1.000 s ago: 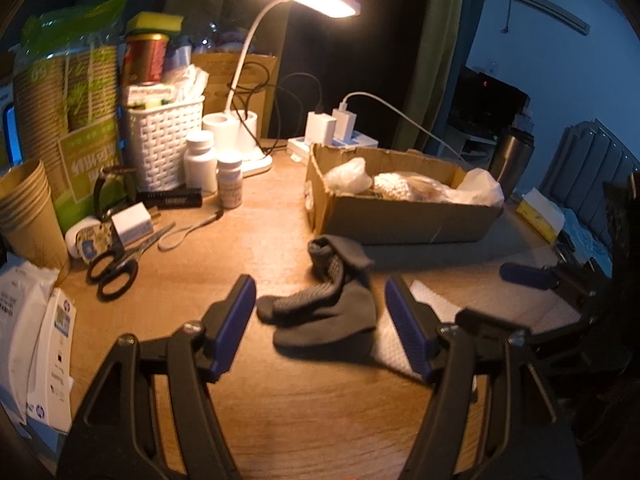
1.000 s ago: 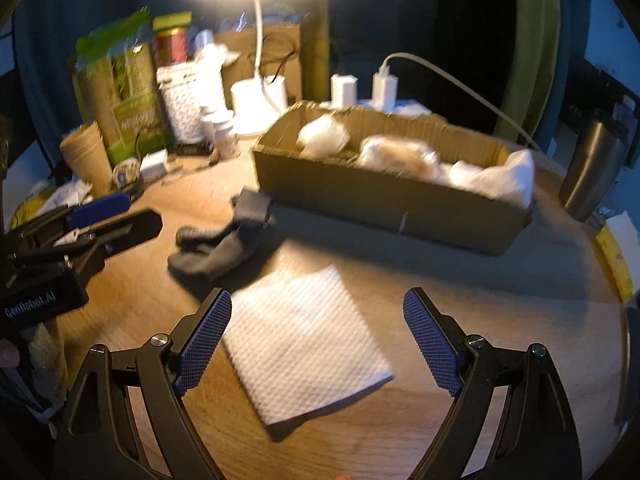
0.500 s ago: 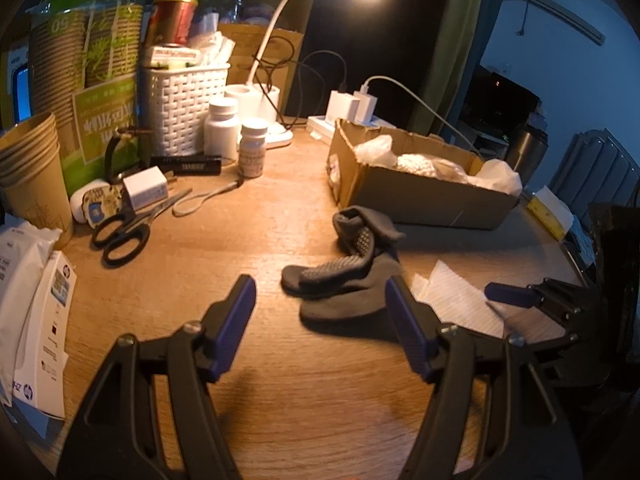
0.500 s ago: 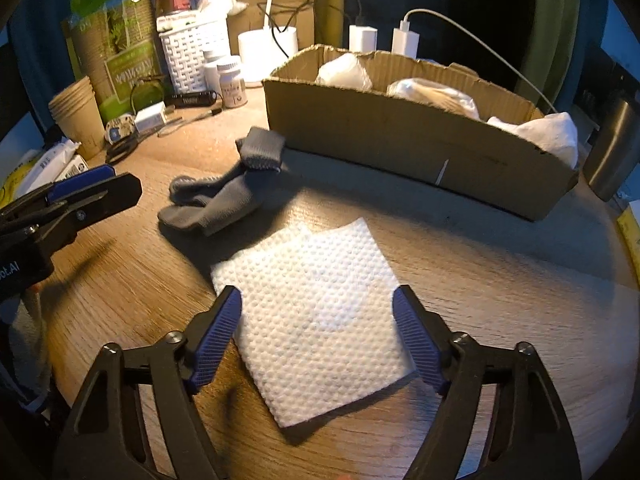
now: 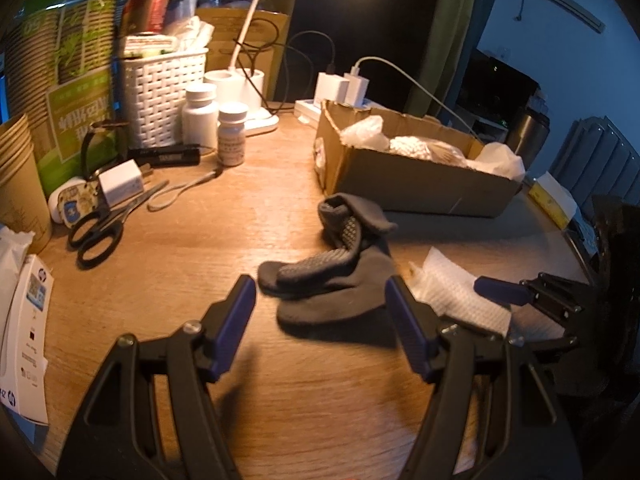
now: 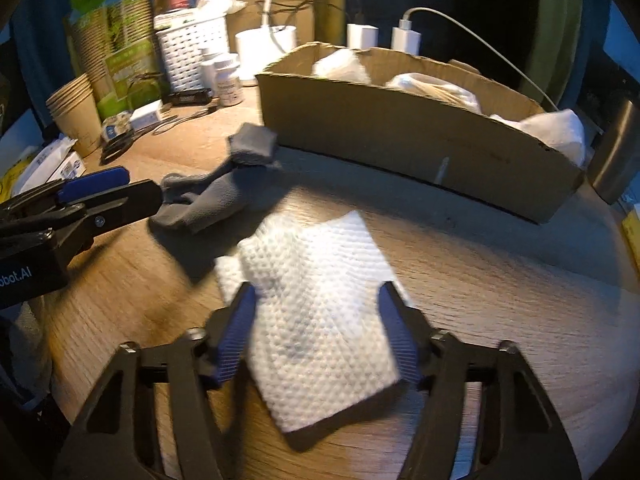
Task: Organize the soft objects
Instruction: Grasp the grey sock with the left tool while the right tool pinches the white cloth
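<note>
A pair of grey socks lies on the wooden table in front of a cardboard box that holds white soft items. My left gripper is open, its fingers on either side of the socks' near end, just short of them. A folded white paper towel lies to the right of the socks. My right gripper is open and straddles the towel; its edges look lifted and bent between the fingers. The right gripper also shows in the left wrist view.
Scissors, pill bottles, a white basket, paper cups and a lamp base crowd the table's left and back. Chargers sit behind the box. A steel flask stands at the right.
Both grippers have moved forward and down. The left one has closed in on the socks. The right one now straddles the towel, which has started to bunch.
</note>
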